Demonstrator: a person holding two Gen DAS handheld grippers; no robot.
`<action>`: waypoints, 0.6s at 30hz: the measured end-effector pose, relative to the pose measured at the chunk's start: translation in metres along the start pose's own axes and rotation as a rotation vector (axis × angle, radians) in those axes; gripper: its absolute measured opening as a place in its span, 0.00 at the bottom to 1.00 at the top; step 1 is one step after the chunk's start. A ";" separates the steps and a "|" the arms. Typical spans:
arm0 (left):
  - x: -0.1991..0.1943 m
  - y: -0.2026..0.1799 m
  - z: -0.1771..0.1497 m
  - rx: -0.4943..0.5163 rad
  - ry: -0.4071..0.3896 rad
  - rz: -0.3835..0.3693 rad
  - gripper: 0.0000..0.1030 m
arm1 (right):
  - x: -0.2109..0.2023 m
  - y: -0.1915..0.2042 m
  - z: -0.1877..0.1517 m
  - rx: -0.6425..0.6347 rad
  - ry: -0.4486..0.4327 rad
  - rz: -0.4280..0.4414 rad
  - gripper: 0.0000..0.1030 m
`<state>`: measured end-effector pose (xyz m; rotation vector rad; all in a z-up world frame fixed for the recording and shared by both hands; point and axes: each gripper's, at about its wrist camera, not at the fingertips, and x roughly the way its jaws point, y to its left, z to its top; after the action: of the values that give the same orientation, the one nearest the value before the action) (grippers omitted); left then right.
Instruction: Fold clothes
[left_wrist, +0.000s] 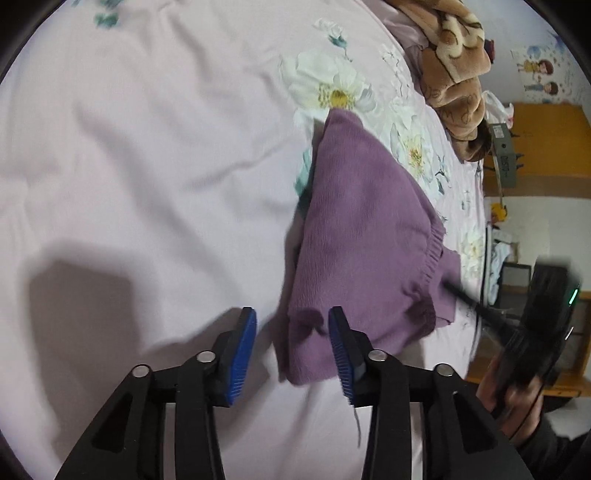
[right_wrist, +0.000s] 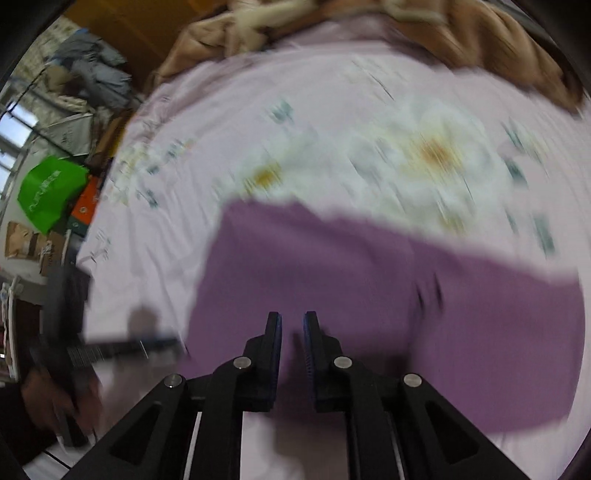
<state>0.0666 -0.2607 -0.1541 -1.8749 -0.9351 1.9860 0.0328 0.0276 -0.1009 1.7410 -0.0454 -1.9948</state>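
A purple knitted sweater (left_wrist: 362, 229) lies folded on the pale pink flowered bedsheet (left_wrist: 147, 147). My left gripper (left_wrist: 291, 314) stands open just above the sweater's near left corner, and its blue pads touch nothing. In the left wrist view my right gripper (left_wrist: 448, 285) reaches in from the right, held by a hand, with its tip at the ribbed hem. The right wrist view is blurred. There my right gripper (right_wrist: 293, 317) hangs over the sweater (right_wrist: 332, 277) with its jaws a narrow gap apart and no cloth pinched. The left gripper (right_wrist: 177, 341) shows as a dark smear at the sweater's left edge.
A brown patterned blanket (left_wrist: 454, 66) is bunched along the far side of the bed (right_wrist: 480, 37). Beyond the bed's edge stand a wooden cabinet (left_wrist: 546, 147), a green bag (right_wrist: 48, 192) and other clutter. Bare sheet spreads wide to the left of the sweater.
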 end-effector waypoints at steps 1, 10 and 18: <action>0.001 -0.001 0.004 0.007 -0.002 0.009 0.51 | 0.007 -0.008 -0.013 0.028 0.024 -0.013 0.12; 0.022 -0.027 0.025 0.038 -0.002 0.049 0.64 | -0.018 -0.035 -0.037 0.174 -0.055 -0.015 0.11; 0.042 -0.040 0.030 0.077 0.005 0.080 0.65 | -0.031 -0.052 -0.052 0.252 -0.101 -0.002 0.21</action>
<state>0.0221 -0.2141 -0.1647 -1.9025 -0.7825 2.0305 0.0661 0.0996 -0.0995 1.7866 -0.3425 -2.1536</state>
